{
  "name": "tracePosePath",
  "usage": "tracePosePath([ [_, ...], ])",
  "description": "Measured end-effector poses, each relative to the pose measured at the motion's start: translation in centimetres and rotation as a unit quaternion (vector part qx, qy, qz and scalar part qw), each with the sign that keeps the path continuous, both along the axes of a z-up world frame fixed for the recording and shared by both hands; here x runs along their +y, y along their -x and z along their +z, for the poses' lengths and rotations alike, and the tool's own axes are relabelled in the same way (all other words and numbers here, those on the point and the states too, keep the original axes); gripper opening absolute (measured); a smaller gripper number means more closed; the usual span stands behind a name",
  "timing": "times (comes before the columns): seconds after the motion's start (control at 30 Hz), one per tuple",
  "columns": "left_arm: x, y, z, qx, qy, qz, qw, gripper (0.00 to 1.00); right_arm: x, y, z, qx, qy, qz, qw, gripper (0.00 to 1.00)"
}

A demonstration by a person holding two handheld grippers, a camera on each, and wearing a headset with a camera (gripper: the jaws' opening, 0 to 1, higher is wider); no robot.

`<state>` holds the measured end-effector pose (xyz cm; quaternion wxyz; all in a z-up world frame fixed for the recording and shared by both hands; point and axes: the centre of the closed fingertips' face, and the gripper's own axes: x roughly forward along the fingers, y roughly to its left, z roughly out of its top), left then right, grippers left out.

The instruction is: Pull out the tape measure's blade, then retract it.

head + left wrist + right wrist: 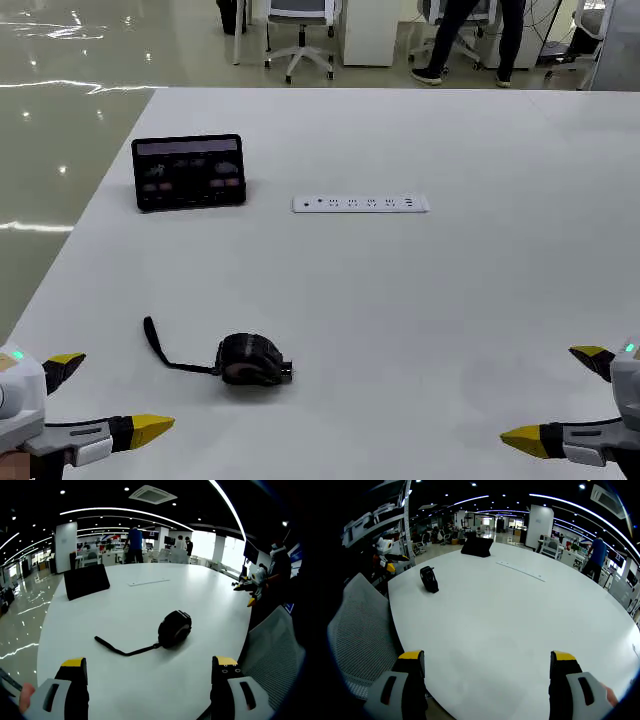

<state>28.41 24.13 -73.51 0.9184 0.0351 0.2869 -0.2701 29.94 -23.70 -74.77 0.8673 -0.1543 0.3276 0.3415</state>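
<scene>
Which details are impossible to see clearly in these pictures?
Tape measure: blade tip too small to tell, head view.
Tablet: screen text blurred in head view, dark in left gripper view.
Power strip: socket markings too small, head view.

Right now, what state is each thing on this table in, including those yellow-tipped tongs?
tape measure: blade in, lying free, not gripped.
left tongs: open, holding nothing.
right tongs: open, holding nothing.
tablet: propped up, screen lit.
power strip: lying flat, nothing plugged in.
</scene>
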Motion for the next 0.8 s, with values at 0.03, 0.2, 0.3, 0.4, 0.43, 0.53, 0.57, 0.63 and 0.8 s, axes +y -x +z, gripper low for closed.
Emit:
tracePosePath([
  [0.03,-0.03,0.04,-0.01,0.001,0.001,0.000,1.0000,1.00,-0.01,-0.02,0.01,-0.002,0.001,0.000,1.0000,1.00],
  [0.2,-0.04,0.02,0.00,0.000,0.001,0.000,1.0000,1.00,0.24,0.26,0.05,0.002,0.000,0.001,1.0000,1.00],
  [0.3,-0.07,0.02,0.01,0.000,0.001,0.000,1.0000,1.00,0.27,0.27,0.19,0.001,-0.001,0.000,1.0000,1.00],
  [0.4,-0.18,0.12,-0.10,0.002,0.001,-0.003,1.0000,1.00,0.44,0.43,0.25,0.000,0.000,0.001,1.0000,1.00],
  [0.43,-0.19,0.16,-0.14,0.003,0.001,-0.003,1.0000,1.00,0.50,0.45,0.30,-0.003,0.002,0.003,1.0000,1.00],
  [0.53,-0.23,0.19,-0.18,0.004,0.002,-0.004,1.0000,1.00,0.58,0.42,0.46,-0.005,0.000,0.002,1.0000,1.00],
  [0.57,-0.26,0.22,-0.21,0.004,0.002,-0.004,1.0000,1.00,0.56,0.38,0.49,-0.006,0.001,0.002,1.0000,1.00],
  [0.63,-0.32,0.18,-0.19,-0.002,-0.005,-0.010,0.9999,1.00,0.59,0.35,0.52,-0.006,0.002,0.002,1.0000,1.00],
  [0.8,-0.62,-0.22,0.13,-0.016,-0.008,-0.023,0.9996,1.00,0.67,0.15,0.62,-0.008,0.004,0.004,1.0000,1.00],
])
